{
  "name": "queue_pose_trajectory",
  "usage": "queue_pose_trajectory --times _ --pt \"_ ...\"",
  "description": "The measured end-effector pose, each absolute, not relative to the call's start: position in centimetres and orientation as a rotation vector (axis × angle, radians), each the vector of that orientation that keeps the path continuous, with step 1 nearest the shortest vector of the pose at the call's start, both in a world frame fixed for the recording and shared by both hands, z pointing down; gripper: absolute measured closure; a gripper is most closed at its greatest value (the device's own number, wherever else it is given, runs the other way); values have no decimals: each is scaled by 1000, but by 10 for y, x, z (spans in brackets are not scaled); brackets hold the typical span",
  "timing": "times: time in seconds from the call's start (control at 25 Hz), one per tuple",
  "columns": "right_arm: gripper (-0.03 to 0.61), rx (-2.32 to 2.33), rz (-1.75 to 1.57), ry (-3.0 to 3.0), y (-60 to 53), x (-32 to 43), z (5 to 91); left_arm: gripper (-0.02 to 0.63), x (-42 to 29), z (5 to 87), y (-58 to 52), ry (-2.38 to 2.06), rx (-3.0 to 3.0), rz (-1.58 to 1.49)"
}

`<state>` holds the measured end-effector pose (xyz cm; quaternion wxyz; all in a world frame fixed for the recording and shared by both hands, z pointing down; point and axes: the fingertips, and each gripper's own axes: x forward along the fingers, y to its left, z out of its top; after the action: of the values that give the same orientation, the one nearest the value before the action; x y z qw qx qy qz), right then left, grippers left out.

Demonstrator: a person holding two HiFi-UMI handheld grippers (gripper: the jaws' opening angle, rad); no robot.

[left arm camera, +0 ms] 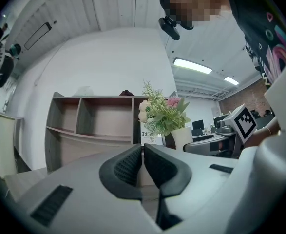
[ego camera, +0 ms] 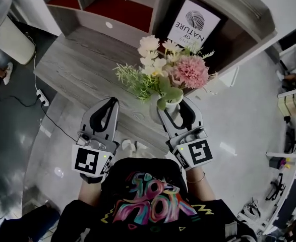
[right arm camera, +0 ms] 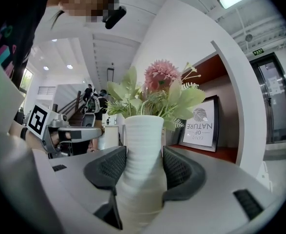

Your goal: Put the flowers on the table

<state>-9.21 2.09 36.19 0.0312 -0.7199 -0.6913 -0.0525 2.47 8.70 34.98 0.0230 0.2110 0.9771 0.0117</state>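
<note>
A white ribbed vase [right arm camera: 142, 145] holds a bouquet of pink, cream and green flowers [ego camera: 174, 70]. My right gripper [ego camera: 174, 110] is shut on the vase, its black pads [right arm camera: 114, 167] pressed on both sides of the vase's narrow waist, and it holds the vase upright in the air near the front edge of the grey wooden table [ego camera: 82, 67]. From the left gripper view the flowers [left arm camera: 163, 112] show to the right. My left gripper [ego camera: 109, 106] hangs beside it to the left, shut with nothing between its jaws.
A grey shelf unit [ego camera: 112, 11] with red-lined compartments stands along the back of the table. A framed print [ego camera: 194, 24] leans in its right compartment. A white cabinet [ego camera: 11, 39] is at far left, and a power strip [ego camera: 42, 97] lies on the floor.
</note>
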Motion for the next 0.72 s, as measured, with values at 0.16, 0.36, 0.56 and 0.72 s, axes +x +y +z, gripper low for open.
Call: queue_pose_trajectory --times 0.16,0.36,0.56,0.72 --pt "328 -2207 -167 -2122 22 -94 366 580 18 352 86 3041 617 47" --pt "328 -2210 -188 -2126 24 -96 369 580 10 362 82 3063 574 91" --pt "328 -2179 -168 -2092 21 -92 360 580 11 358 73 3113 568 153" --pt "328 -2149 -182 -2076 17 -91 361 580 14 353 67 3140 569 182"
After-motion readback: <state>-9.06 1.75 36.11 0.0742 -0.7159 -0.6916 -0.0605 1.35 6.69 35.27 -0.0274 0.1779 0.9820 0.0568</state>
